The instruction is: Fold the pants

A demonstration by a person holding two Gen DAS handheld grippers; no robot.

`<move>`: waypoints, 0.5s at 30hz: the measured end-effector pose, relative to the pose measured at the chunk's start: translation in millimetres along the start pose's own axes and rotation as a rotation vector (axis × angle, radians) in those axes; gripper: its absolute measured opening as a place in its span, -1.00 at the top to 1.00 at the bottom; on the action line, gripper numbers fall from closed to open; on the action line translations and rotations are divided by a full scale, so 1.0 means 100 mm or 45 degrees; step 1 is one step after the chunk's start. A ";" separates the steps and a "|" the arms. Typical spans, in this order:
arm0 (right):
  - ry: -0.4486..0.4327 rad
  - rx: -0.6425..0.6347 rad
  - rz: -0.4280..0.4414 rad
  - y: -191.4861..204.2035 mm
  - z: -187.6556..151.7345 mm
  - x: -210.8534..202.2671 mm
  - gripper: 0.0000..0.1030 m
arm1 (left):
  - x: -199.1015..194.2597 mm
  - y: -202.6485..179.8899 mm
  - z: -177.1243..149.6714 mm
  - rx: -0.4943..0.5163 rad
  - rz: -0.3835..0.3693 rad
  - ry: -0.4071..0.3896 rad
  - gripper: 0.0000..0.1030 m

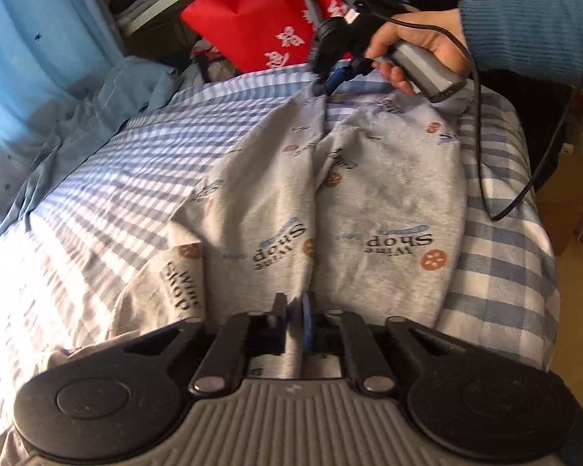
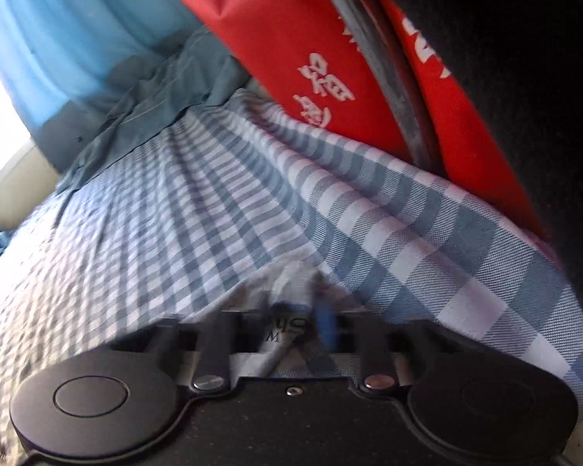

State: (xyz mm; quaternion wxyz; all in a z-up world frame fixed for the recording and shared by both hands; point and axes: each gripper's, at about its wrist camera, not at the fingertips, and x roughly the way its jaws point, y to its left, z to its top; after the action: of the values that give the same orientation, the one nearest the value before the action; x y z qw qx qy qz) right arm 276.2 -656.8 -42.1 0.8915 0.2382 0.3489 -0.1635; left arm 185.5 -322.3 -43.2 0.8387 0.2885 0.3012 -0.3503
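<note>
Grey pants (image 1: pixel 388 186) with "Wine Shop" print lie spread on the checked bedsheet (image 1: pixel 128 178). My left gripper (image 1: pixel 296 310) is shut on a ridge of the pants' fabric at the near end. My right gripper (image 1: pixel 328 83), held by a hand in a blue sleeve, is shut on the far edge of the pants. In the right wrist view the right gripper (image 2: pixel 307 310) is blurred, pinching grey pants fabric (image 2: pixel 280 334) low over the sheet (image 2: pixel 213 202).
A red bag (image 1: pixel 252 27) with white characters stands at the bed's far end, also in the right wrist view (image 2: pixel 311 58). Crumpled blue-grey cloth (image 1: pixel 97 116) lies at the left by a blue curtain (image 1: pixel 27 39). A black cable (image 1: pixel 524 178) hangs off the right bed edge.
</note>
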 end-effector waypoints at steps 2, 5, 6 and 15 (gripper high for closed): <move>-0.050 -0.062 -0.009 0.09 0.01 -0.08 0.91 | -0.05 0.08 0.00 -0.040 -0.002 -0.019 0.99; -0.133 -0.227 -0.018 0.31 0.07 -0.28 0.98 | -0.19 0.21 -0.02 -0.110 -0.013 -0.081 1.00; -0.160 -0.278 -0.007 0.39 0.11 -0.36 0.98 | -0.23 0.25 -0.03 -0.130 -0.014 -0.095 1.00; -0.417 -0.543 0.044 0.67 0.52 -1.34 0.99 | -0.58 0.44 0.08 -0.230 -0.017 -0.232 1.00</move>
State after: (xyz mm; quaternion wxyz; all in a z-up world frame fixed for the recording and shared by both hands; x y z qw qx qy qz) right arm 241.6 -612.3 105.9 0.9687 0.0213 0.2227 -0.1076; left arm 188.4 -277.9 15.1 0.8828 0.1768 0.2558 -0.3521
